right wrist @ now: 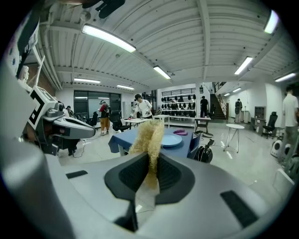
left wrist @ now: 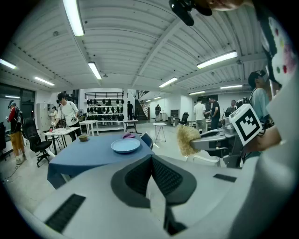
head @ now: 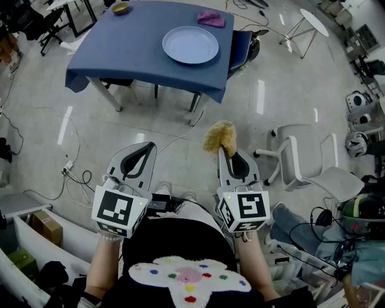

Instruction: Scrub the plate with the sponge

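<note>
Plate (head: 190,45): round, pale blue, laid flat and bare on the blue counter (head: 120,54), toward its right half. A purple cloth (head: 210,18) is placed beyond it, and a small bowl (head: 120,8) at the far left corner.

Sponge (head: 219,137): tan, fibrous, frayed. It is pinched at its lower end by the right gripper (head: 227,151), whose jaws are pressed onto it from both sides. Its long axis is carried on along the gripper's own line, so that most of it stands out past the tips.

Left gripper (head: 146,147): jaws pressed together, nothing between them. It is held beside the right one, level with it, over the floor (head: 180,138).

Relation: both grippers are held well apart from the counter, and open floor is seen between. The plate is found straight ahead, between the two lines of aim and somewhat closer to the right gripper. In the right gripper view it is seen just right of the sponge's tip.

Status: scrubbing is judged not yet begun, since the sponge is nowhere near the plate. A forward approach is called for. The sponge-bearing right hand is judged the better placed.
</note>
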The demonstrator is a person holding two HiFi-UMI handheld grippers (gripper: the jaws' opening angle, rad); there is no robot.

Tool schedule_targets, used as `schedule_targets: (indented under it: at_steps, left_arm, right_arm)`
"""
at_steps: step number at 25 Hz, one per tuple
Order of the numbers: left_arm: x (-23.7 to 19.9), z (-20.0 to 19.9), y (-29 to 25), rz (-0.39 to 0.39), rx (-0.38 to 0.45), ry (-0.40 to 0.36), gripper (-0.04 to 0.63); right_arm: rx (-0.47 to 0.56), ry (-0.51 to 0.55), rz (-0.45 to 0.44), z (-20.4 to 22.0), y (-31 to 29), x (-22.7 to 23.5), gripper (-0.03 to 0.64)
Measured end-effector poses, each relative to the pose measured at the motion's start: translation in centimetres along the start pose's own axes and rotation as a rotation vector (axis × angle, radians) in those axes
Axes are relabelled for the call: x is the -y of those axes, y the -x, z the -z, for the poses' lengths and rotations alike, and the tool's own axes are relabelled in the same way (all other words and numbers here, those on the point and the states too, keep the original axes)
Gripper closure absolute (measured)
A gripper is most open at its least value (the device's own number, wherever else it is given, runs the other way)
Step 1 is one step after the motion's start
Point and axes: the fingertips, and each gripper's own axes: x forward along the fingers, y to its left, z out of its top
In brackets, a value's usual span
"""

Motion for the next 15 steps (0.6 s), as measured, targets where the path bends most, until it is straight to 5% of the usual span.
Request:
schedule_targets:
  at_steps: [15]
  left_arm:
    - [0.07, -0.34, -0.37, -0.003, 0.027, 0.021, 0.584]
  right_arm:
    - [-0.005, 0.0, -0.006, 0.03, 0.02, 0.02, 0.574]
